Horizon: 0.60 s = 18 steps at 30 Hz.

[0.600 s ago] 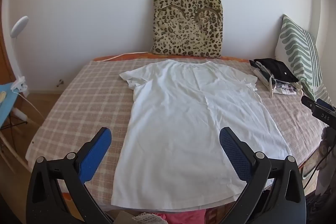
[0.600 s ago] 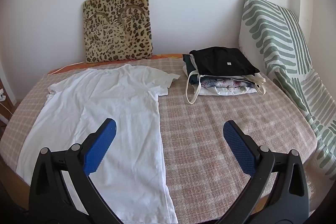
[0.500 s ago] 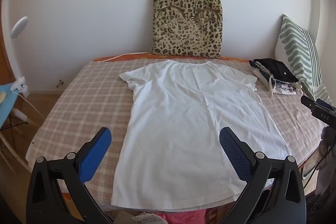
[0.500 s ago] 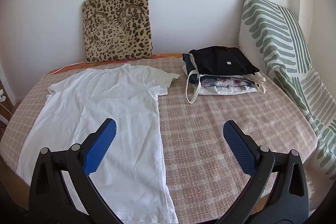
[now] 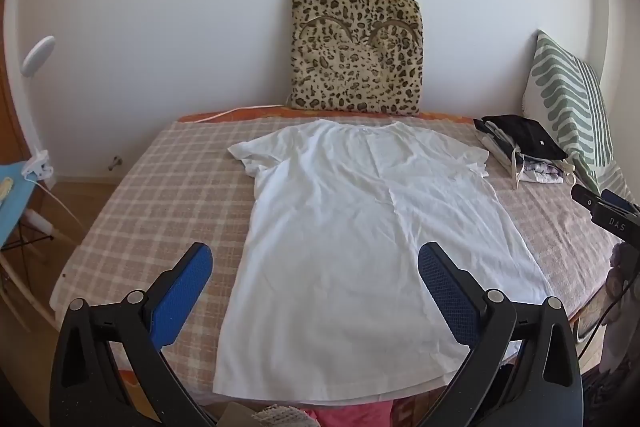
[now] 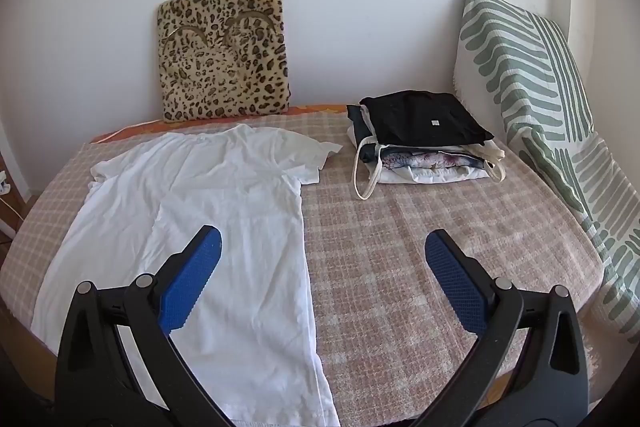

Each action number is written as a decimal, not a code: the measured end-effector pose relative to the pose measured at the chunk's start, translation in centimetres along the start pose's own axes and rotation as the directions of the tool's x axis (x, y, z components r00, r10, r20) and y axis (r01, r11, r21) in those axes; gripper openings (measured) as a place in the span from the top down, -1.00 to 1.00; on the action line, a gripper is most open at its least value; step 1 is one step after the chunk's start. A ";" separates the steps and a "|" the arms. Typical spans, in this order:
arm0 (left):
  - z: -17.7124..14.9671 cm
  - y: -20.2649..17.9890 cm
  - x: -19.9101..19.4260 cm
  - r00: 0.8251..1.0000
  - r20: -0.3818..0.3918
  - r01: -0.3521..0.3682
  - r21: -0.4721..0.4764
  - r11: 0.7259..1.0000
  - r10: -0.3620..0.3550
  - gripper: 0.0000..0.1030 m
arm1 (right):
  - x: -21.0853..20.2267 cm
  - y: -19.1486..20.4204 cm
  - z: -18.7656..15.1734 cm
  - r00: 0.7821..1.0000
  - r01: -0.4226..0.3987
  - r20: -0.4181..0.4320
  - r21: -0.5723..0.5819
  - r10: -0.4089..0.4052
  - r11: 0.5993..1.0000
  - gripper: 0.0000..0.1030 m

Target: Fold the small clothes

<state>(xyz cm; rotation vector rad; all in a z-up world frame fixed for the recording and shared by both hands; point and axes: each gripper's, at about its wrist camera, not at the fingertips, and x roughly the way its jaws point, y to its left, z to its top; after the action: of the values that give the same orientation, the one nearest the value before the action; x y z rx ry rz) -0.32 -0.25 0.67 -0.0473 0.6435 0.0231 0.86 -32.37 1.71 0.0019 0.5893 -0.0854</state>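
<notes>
A white T-shirt (image 5: pixel 360 239) lies spread flat on the checked bed cover (image 5: pixel 160 211), neck toward the wall, hem at the near edge. My left gripper (image 5: pixel 314 259) hovers open above the shirt's lower left part, blue pads wide apart, nothing between them. In the right wrist view the same T-shirt (image 6: pixel 208 211) fills the left half of the bed. My right gripper (image 6: pixel 322 243) hangs open over the shirt's right side edge and the bare cover. The right gripper's tip also shows at the far right of the left wrist view.
A stack of folded clothes (image 6: pixel 424 143) with a black garment on top sits at the back right. A leopard-print cushion (image 6: pixel 222 55) leans on the wall, a green-striped pillow (image 6: pixel 532 83) on the right. Pink cloth (image 5: pixel 352 417) lies below the bed's near edge.
</notes>
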 end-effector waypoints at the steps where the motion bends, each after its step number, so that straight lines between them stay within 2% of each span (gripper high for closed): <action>1: 0.0 0.0 0.0 1.000 0.000 0.000 -0.001 1.000 0.000 -0.99 | -0.1 0.1 0.0 1.000 -0.001 0.000 -0.001 0.001 1.000 -1.00; 18: 0.3 0.0 -0.2 1.000 0.004 -0.001 -0.003 1.000 0.002 -0.99 | -0.2 0.4 0.0 1.000 0.002 0.007 -0.002 -0.002 1.000 -1.00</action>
<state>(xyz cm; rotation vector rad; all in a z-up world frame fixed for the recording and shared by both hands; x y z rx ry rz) -0.31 -0.26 1.00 -0.0493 0.6391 0.0256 0.72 -31.99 1.85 -0.0009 0.5825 -0.0864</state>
